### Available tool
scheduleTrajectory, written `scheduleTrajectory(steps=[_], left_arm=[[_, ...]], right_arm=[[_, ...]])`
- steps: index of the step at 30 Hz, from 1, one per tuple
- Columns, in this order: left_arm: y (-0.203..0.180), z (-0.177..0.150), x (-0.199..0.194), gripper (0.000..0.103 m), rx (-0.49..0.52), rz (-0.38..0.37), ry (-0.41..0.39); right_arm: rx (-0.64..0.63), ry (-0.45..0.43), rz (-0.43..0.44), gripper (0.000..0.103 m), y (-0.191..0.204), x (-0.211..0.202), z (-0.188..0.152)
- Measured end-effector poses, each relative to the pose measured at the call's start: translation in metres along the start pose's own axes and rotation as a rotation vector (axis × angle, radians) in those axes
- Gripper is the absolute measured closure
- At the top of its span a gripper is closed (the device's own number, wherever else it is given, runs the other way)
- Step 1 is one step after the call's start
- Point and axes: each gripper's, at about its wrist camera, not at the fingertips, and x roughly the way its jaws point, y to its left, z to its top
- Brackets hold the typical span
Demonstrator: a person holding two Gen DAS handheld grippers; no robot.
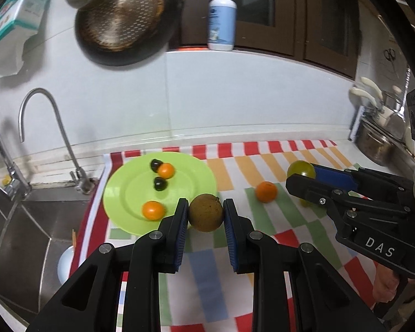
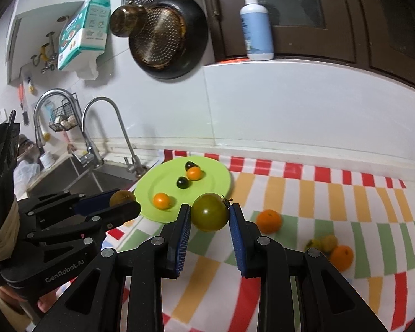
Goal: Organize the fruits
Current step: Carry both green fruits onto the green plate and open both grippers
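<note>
My left gripper (image 1: 206, 211) is shut on a round brown fruit (image 1: 206, 213) and holds it just right of the green plate (image 1: 124, 191). The plate (image 2: 218, 177) carries two small orange fruits (image 1: 166, 170) (image 1: 153, 210) and two dark fruits (image 1: 160, 184). My right gripper (image 2: 210, 213) is shut on a green tomato (image 2: 210, 211) above the striped cloth (image 2: 345, 193); it also shows in the left wrist view (image 1: 301, 173). An orange fruit (image 1: 266, 191) (image 2: 269, 221) lies on the cloth. Another orange fruit (image 2: 341, 257) and a yellow-green fruit (image 2: 325, 243) lie further right.
A sink (image 1: 19, 221) with a tap (image 1: 41, 127) is left of the cloth. A pan (image 1: 124, 19) hangs on the wall. A pump bottle (image 1: 221, 19) stands on the ledge. A pot and utensils (image 1: 379, 144) stand at the far right.
</note>
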Motion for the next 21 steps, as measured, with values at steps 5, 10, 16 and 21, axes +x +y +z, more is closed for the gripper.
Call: scheduleTrajectory(steps=[5, 10, 16, 21], left_arm=[[0.018, 0.001, 0.006, 0.077, -0.022, 0.029, -0.001], [0.038, 0.003, 0.015, 0.077, -0.045, 0.059, 0.003], [0.060, 0.001, 0.032, 0.077, -0.050, 0.088, 0.020], [0.075, -0.001, 0.051, 0.077, -0.044, 0.098, 0.047]], right_arm=[[-0.022, 0.022, 0.033, 0.073, 0.012, 0.021, 0.008], [-0.043, 0.040, 0.059, 0.074, 0.022, 0.042, 0.015], [-0.062, 0.074, 0.077, 0.073, 0.033, 0.072, 0.019], [-0.061, 0.120, 0.084, 0.074, 0.035, 0.100, 0.017]])
